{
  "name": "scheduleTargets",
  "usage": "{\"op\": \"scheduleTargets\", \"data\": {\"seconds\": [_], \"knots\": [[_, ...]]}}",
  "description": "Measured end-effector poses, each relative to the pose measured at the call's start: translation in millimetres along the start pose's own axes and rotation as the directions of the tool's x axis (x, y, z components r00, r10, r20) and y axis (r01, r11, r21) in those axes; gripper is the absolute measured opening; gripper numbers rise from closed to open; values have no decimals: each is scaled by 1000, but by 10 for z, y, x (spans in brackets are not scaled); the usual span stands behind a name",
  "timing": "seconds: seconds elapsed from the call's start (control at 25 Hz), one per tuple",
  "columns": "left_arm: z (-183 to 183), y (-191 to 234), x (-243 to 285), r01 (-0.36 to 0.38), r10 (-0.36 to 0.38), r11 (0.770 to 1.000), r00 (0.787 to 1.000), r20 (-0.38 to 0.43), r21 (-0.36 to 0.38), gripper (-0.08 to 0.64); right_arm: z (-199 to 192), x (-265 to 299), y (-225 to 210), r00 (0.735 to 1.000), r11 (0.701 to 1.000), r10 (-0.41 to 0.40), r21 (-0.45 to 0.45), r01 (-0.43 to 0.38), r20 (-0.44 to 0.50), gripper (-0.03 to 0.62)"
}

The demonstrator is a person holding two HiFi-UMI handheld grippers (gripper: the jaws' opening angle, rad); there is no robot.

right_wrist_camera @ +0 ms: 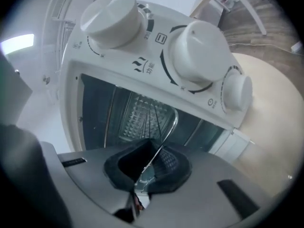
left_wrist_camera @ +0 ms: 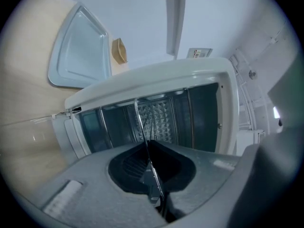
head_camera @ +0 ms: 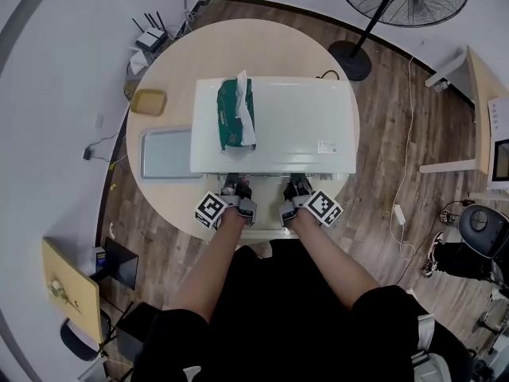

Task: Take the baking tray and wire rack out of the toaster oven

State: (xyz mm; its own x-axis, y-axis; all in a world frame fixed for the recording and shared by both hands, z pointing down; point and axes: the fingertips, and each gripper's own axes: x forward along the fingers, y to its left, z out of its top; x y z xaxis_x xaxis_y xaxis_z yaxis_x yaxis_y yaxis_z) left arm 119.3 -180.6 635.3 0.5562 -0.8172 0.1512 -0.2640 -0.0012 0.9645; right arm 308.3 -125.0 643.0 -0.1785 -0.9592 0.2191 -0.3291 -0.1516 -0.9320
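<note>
at the toaster oven [head_camera: 274, 126] mouth i had left gripper [head_camera: 237, 186] and right gripper [head_camera: 298, 186] jaws both pinched tight on the wire rack [left_wrist_camera: 141, 125].

Wire rack [left_wrist_camera: 142, 129] partly behind jaws

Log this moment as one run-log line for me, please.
left gripper: shut on wire rack | right gripper: shut on wire rack | toaster oven: door open | baking tray: on table beside oven
</note>
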Motion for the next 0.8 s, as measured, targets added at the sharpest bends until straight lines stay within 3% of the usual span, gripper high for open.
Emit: {"op": "scheduleTargets", "data": {"seconds": [0.8], "knots": [[-237,8,-732,25,-27,1000,992,-124,-13,21,-383,-712,12,999,1000,-19,-3,20,46,3]]}}
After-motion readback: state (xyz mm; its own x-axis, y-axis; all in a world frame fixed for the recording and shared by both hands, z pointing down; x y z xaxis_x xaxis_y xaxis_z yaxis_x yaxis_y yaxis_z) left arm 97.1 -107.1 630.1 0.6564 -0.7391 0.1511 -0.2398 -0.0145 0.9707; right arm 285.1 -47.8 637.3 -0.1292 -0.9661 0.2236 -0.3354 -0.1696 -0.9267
